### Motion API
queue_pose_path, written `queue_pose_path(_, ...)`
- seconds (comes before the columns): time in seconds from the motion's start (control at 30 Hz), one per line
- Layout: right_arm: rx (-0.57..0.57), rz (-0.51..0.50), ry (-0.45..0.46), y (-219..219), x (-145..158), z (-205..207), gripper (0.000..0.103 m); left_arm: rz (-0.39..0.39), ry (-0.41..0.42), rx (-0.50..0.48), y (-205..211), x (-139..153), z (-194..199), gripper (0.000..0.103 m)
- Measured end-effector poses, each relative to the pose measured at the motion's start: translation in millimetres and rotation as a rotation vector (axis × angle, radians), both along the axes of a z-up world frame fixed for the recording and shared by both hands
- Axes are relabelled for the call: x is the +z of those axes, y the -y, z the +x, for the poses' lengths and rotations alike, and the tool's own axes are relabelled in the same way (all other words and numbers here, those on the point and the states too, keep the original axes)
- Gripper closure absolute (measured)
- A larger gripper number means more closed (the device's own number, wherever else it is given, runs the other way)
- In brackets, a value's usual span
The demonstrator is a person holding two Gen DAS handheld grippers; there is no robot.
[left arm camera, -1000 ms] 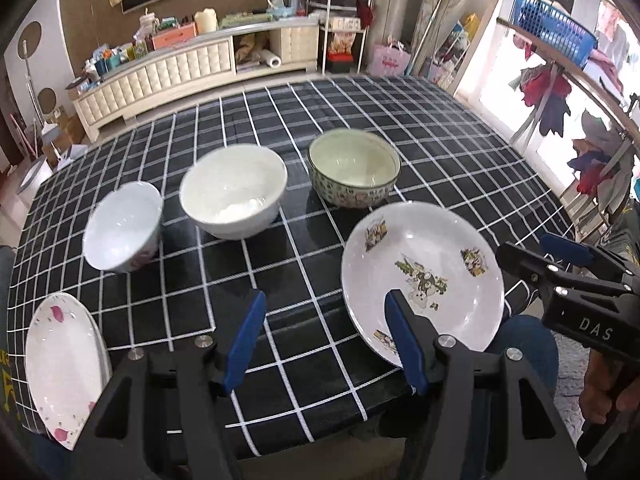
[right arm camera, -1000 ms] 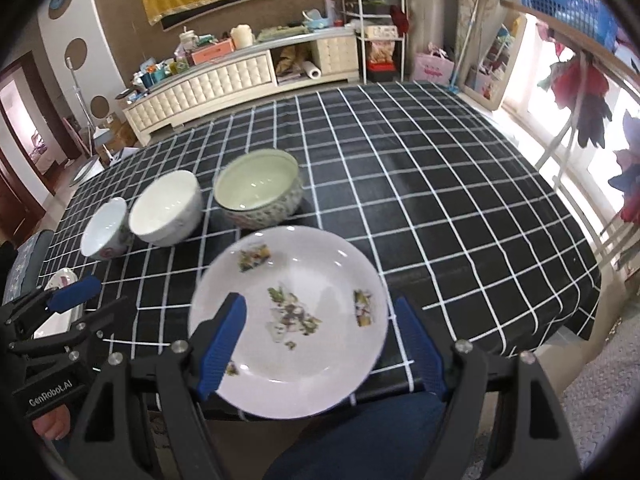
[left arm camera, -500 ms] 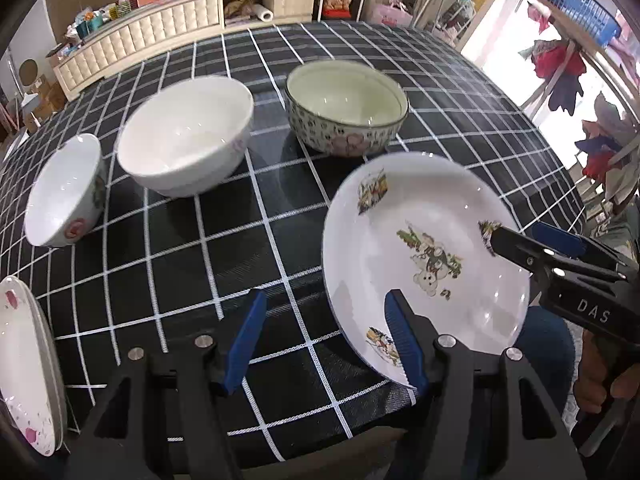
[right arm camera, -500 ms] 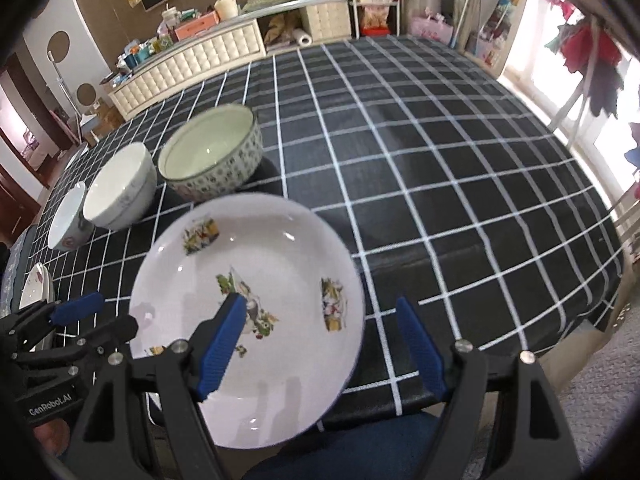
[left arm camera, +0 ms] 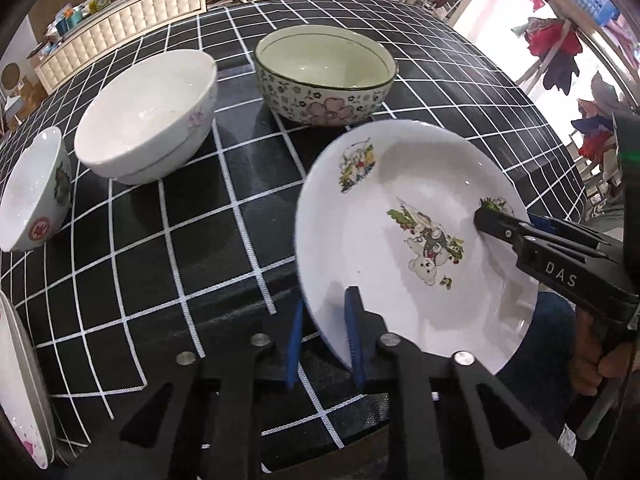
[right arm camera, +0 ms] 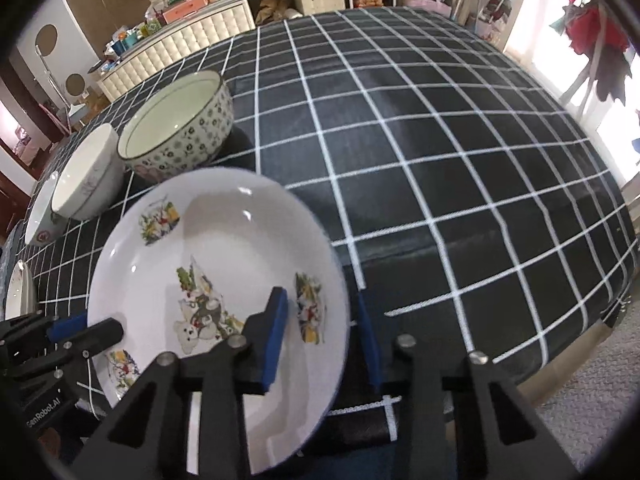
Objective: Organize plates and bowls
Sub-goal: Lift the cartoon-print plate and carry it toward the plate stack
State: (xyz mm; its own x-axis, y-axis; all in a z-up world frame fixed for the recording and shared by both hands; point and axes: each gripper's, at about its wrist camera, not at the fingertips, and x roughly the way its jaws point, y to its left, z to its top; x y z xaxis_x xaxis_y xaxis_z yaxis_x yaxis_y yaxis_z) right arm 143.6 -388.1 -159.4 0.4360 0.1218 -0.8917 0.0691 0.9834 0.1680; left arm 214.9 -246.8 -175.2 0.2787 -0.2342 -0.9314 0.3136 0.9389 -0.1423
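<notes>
A white plate with cartoon prints (left arm camera: 416, 240) (right arm camera: 220, 280) sits tilted at the near edge of the black checked table (left arm camera: 200, 240). My left gripper (left arm camera: 324, 336) is shut on its left rim. My right gripper (right arm camera: 320, 340) is shut on its right rim, with one finger inside the plate and one under it. Behind the plate stand a flower-patterned bowl (left arm camera: 324, 76) (right arm camera: 176, 136), a plain white bowl (left arm camera: 148, 116) (right arm camera: 86, 176) and a small bowl (left arm camera: 32, 192) (right arm camera: 40, 220). Stacked pink-flowered plates (left arm camera: 20, 392) (right arm camera: 18, 292) lie at the far left, partly cut off.
The right half of the table (right arm camera: 440, 160) carries only the cloth. A padded white sideboard (left arm camera: 120, 28) with clutter stands beyond the table, and hanging clothes (left arm camera: 560, 40) are to the right. A hand (left arm camera: 592, 360) holds the right gripper. Grey carpet (right arm camera: 580, 400) lies below.
Both grippers moved in toward the cartoon plate and shut on its opposite rims. The plate now sits tilted and larger in both views.
</notes>
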Motion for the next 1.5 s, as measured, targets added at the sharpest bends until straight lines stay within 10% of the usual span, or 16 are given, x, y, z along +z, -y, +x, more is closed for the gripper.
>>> queue_pose_path(0.77,0.007,-0.053,0.067,-43,38,-10,0.075,0.016,0.126,0.034,-40,38,-23,0.086)
queue_pose_path(1.5,0.213,-0.038,0.167,-209,82,-17,0.075,0.02,0.225,0.29,-226,83,-84,0.086)
